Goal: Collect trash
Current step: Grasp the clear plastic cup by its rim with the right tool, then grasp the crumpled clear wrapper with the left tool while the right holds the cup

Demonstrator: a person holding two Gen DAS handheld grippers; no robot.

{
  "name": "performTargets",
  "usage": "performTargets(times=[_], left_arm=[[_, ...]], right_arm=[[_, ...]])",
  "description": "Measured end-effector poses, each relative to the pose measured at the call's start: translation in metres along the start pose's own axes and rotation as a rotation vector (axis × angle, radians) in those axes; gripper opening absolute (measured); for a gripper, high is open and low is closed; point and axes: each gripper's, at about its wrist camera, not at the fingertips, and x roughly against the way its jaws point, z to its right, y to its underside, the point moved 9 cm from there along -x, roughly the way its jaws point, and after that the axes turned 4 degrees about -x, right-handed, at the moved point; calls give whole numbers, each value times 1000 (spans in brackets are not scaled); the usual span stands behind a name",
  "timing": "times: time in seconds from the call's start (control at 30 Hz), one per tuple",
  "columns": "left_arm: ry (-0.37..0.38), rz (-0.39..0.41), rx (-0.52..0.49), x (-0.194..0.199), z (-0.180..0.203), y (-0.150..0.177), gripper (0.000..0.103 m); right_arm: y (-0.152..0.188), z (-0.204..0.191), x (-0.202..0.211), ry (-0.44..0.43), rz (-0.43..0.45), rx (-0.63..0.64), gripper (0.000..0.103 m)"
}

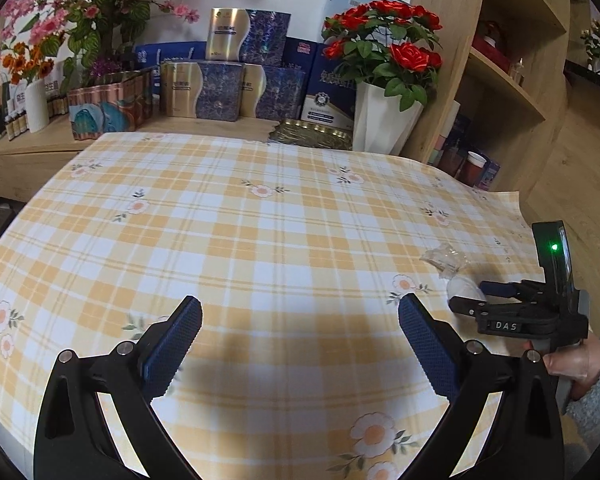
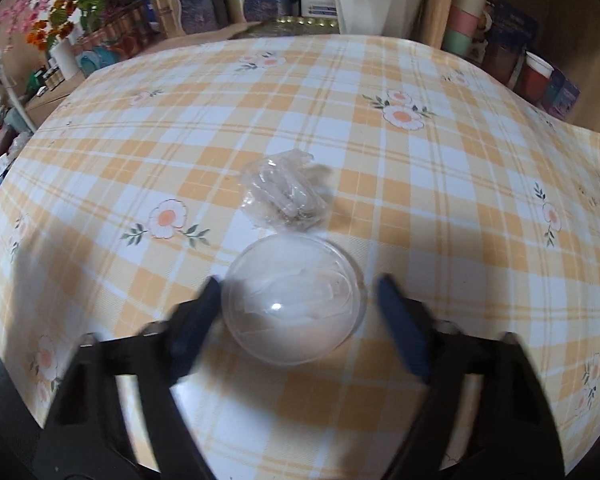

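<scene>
A clear plastic dome lid (image 2: 296, 300) lies on the yellow checked tablecloth (image 2: 380, 184). A crumpled clear plastic wrapper (image 2: 284, 192) lies just beyond it. My right gripper (image 2: 298, 292) is open, its blue fingers on either side of the lid; the left finger is close to its rim, the right one a little apart. In the left wrist view the lid (image 1: 466, 287) and wrapper (image 1: 444, 258) lie at the right, with the right gripper (image 1: 470, 298) at them. My left gripper (image 1: 300, 312) is open and empty above the tablecloth (image 1: 260, 232).
Behind the table, a wooden ledge holds blue and gold boxes (image 1: 216, 88), a white pot of red roses (image 1: 384, 120), a gold tray (image 1: 312, 134) and pink flowers (image 1: 80, 20). A wooden shelf unit (image 1: 500, 80) stands at the right with cups (image 2: 534, 74).
</scene>
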Motion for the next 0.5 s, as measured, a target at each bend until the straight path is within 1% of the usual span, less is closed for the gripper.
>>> performTargets(times=[0.1,0.27,0.33,0.37,0.43,0.5], left_arm=[[58,-24,-19,-14,21,-7,96],[146,-43,-75,-44,64,-29,96],[186,-51,-104,-63,88,-35,96],[208,-72,-127,-76,102,-37,96],[212,-111,-160,-97,121,-38,96],[221,-129,-186,-113,138,-39,96]], right_arm=[[2,2,11,-32,27,-15,67],[4,22,37,-21,102,-41,67],[5,35,48,-18,125,-69,67],[5,42,52,-16,135,-86,67],[7,56,60,-10,150,-132,67],[10,67,65,-13,158,-171,67]])
